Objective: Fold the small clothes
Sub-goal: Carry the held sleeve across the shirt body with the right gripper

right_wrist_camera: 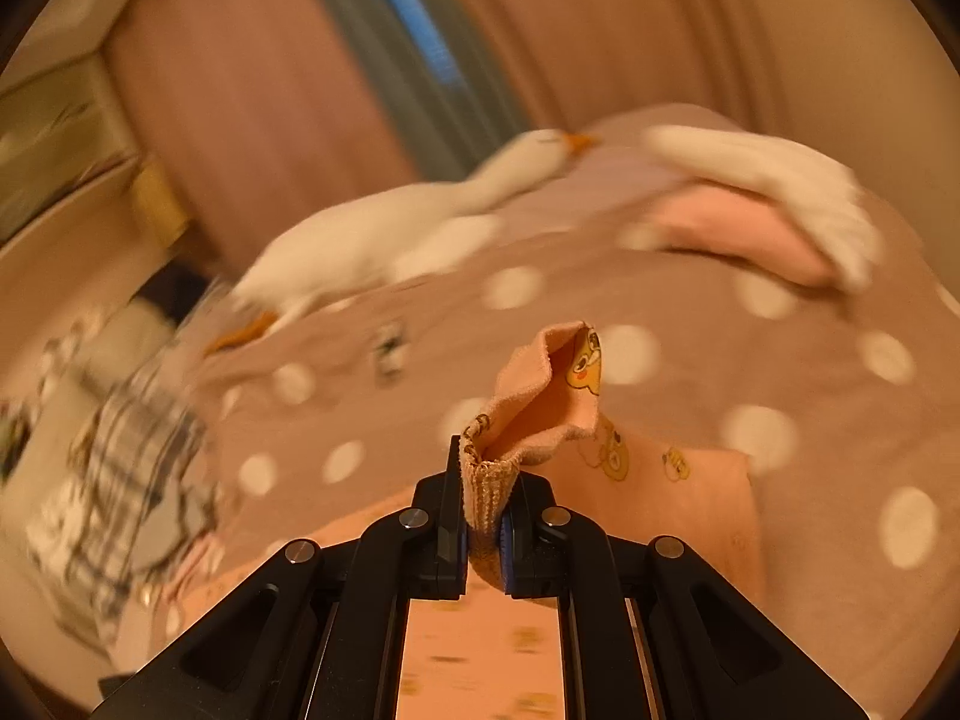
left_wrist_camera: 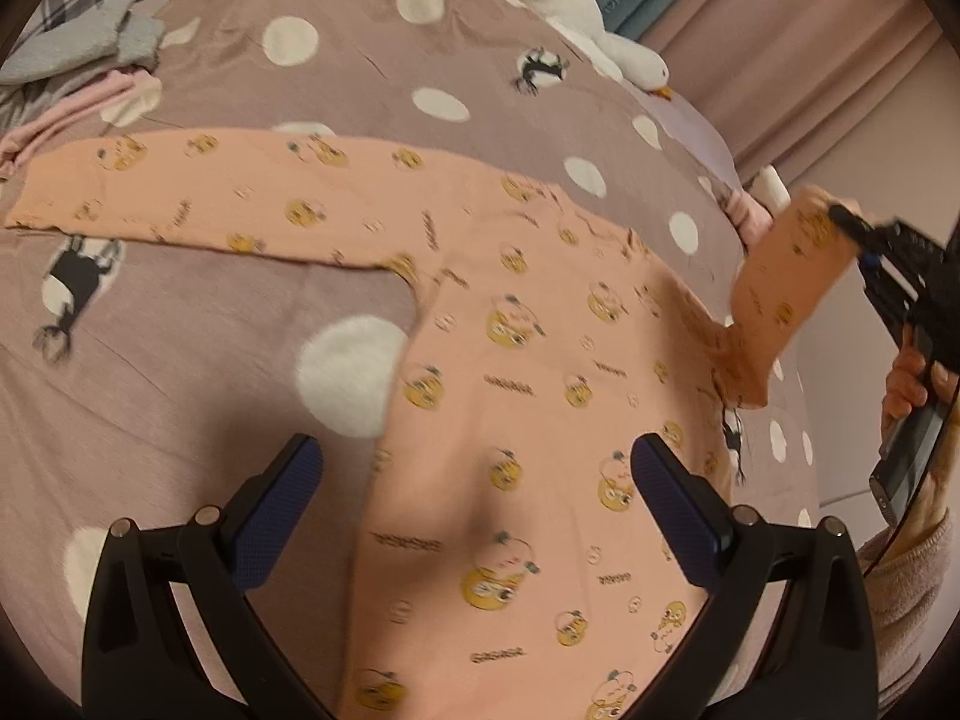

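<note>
A small peach long-sleeved top (left_wrist_camera: 510,360) with yellow cartoon prints lies spread on the polka-dot bedspread (left_wrist_camera: 210,360). Its left sleeve (left_wrist_camera: 180,192) lies stretched out flat to the left. My left gripper (left_wrist_camera: 474,468) is open, its jaws wide apart just above the lower body of the top. My right gripper (right_wrist_camera: 485,522) is shut on the ribbed cuff (right_wrist_camera: 489,486) of the right sleeve (left_wrist_camera: 786,282) and holds it lifted above the bed; that gripper also shows at the right in the left wrist view (left_wrist_camera: 852,222).
A white plush goose (left_wrist_camera: 600,24) lies at the bed's far edge. Grey (left_wrist_camera: 90,42) and pink (left_wrist_camera: 78,108) garments and a plaid cloth (right_wrist_camera: 126,480) lie at one end. Pink curtains (right_wrist_camera: 270,90) hang beyond the bed.
</note>
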`<state>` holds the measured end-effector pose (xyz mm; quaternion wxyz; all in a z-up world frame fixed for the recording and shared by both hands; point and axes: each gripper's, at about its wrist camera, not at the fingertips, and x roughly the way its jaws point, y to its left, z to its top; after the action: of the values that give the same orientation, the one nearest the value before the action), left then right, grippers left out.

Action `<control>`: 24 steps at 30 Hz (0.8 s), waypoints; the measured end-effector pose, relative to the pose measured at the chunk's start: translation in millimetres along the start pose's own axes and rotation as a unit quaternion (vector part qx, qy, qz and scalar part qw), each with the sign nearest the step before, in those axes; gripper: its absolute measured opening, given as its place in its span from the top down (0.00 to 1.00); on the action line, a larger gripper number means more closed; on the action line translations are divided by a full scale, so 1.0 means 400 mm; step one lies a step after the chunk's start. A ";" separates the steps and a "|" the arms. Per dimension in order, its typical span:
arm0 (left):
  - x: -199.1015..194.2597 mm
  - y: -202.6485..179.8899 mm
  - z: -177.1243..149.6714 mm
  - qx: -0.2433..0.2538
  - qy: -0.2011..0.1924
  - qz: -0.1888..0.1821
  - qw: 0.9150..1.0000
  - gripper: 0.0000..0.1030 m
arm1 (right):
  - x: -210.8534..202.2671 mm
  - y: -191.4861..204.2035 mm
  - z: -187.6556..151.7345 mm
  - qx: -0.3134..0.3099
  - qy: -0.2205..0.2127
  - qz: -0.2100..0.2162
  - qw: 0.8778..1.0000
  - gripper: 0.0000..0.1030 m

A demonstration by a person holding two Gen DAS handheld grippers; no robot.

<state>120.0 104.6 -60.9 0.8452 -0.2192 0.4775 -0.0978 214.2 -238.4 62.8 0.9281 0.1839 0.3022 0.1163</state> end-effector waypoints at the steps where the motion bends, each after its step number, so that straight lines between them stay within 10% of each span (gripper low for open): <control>1: -0.007 0.011 0.005 -0.003 -0.004 0.002 1.000 0.00 | 0.030 0.048 -0.010 -0.020 0.009 0.003 1.000 0.90; 14: -0.028 0.142 0.043 -0.049 -0.013 0.032 0.998 0.00 | 0.413 0.355 -0.360 -0.278 0.159 -0.089 0.943 0.89; 17: -0.022 0.151 0.057 -0.055 -0.015 0.037 0.998 0.00 | 0.455 0.371 -0.435 -0.313 0.212 -0.084 0.922 0.64; 24: 0.022 0.124 0.093 -0.059 -0.004 -0.001 0.998 0.00 | 0.305 0.319 -0.410 -0.271 0.174 0.050 0.945 0.40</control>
<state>154.2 155.7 -73.9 0.8329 -0.2692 0.4787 -0.0690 198.2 -38.5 -70.8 0.8691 -0.0830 0.4063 0.2697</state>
